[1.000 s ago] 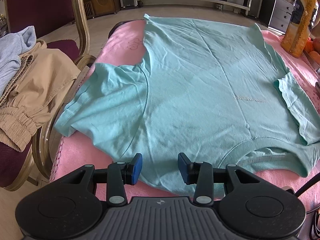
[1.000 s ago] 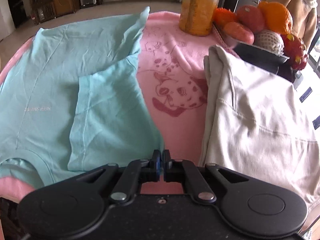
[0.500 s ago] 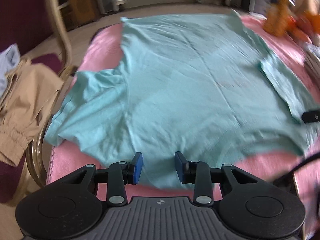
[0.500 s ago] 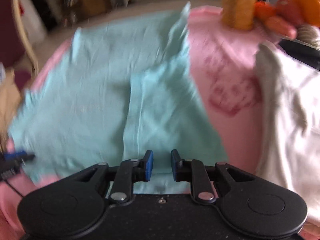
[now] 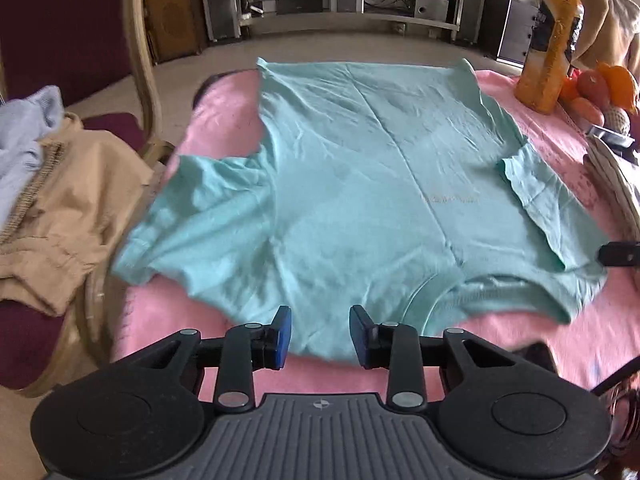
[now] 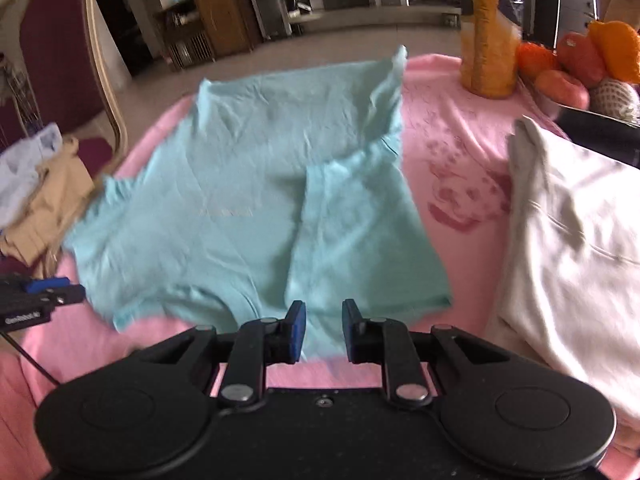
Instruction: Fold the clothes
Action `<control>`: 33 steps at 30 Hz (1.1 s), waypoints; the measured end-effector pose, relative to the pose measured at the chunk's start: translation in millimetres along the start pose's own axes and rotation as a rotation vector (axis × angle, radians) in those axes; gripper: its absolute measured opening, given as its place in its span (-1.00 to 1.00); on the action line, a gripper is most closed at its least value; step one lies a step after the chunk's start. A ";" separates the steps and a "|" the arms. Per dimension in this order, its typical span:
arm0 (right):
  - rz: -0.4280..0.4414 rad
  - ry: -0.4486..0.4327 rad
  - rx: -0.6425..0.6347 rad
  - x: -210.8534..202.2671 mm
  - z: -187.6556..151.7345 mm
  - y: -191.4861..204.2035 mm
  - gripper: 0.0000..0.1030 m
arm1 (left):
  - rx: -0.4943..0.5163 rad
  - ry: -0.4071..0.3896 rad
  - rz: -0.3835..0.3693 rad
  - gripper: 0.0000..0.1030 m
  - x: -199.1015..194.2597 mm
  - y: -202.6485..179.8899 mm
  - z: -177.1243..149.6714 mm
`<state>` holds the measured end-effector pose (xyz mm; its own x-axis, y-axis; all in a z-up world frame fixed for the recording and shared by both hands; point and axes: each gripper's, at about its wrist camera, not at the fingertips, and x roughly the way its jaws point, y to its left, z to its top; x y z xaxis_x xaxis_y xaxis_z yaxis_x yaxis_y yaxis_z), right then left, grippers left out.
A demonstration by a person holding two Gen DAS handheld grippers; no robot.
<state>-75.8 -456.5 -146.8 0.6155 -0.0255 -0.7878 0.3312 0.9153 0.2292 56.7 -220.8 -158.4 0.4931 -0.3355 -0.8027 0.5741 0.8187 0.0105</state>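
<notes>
We have the shirt (image 5: 360,184) lying flat on the pink cloth (image 5: 224,92) of the worktop, collar at the near edge, hem towards the far edge, with the sleeve at the right edge already turned in over the body and the other sleeve (image 5: 192,216) lying out flat towards the left edge. Our left hand-held gripper (image 5: 320,330) hovers at the near edge with its jaws spread and nothing pinched, only the shoulder cloth showing beyond the gap; our right hand-held gripper (image 6: 323,330) stands likewise, jaws apart and empty, just short of the folded sleeve. The risk we see is that the left sleeve reaches the left edge beside the chair (image 5: 140,60) and its heap of clothes (image 5: 60,208), so a loose pinch could, we judge, drag it off the edge or catch a single layer and skew the fold. The turned-in sleeve may also, we think, slide open if we tug the collar. The bottle (image 5: 550,40) and fruit (image 5: 604,88) at the far right corner stand close enough for a wide swing to knock. Against a second ago, the right jaws, then pressed together, have just been opening, with nothing between them; the left jaws have just been closing a little, again on nothing; both views now take in more of the shirt.
</notes>
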 end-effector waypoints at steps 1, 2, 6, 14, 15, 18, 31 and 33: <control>0.012 0.007 0.003 9.8 4.8 -0.3 -0.62 | 0.003 0.003 -0.011 -0.42 5.2 -3.9 1.9; 0.019 0.013 -0.001 19.1 8.3 1.3 -0.62 | 0.011 0.005 -0.020 -0.42 9.7 -7.9 2.8; 0.018 0.043 -0.057 36.3 8.6 13.4 -0.62 | 0.098 0.039 0.002 -0.42 23.6 -24.4 -1.6; -0.005 0.172 -0.027 19.6 -12.7 -2.4 -0.61 | 0.089 0.053 -0.025 -0.39 -6.5 -13.2 -16.3; 0.006 0.153 -0.003 12.3 -12.2 -7.9 -0.60 | 0.067 0.033 -0.034 -0.33 -12.5 -9.2 -16.2; 0.013 0.058 0.095 -3.1 -2.4 -26.9 -0.38 | 0.003 -0.022 -0.009 -0.33 -16.3 0.0 -8.2; -0.243 0.107 0.099 32.7 6.3 -33.5 -0.52 | 0.034 0.099 0.020 -0.33 17.5 -8.5 -7.7; -0.239 0.131 0.118 24.8 1.2 -35.1 -0.51 | -0.012 0.110 -0.003 -0.33 8.4 2.7 -9.7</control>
<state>-71.3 -489.7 -173.8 0.4152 -0.1757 -0.8926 0.5410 0.8365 0.0870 56.1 -216.9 -170.9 0.4162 -0.2850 -0.8634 0.5670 0.8237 0.0015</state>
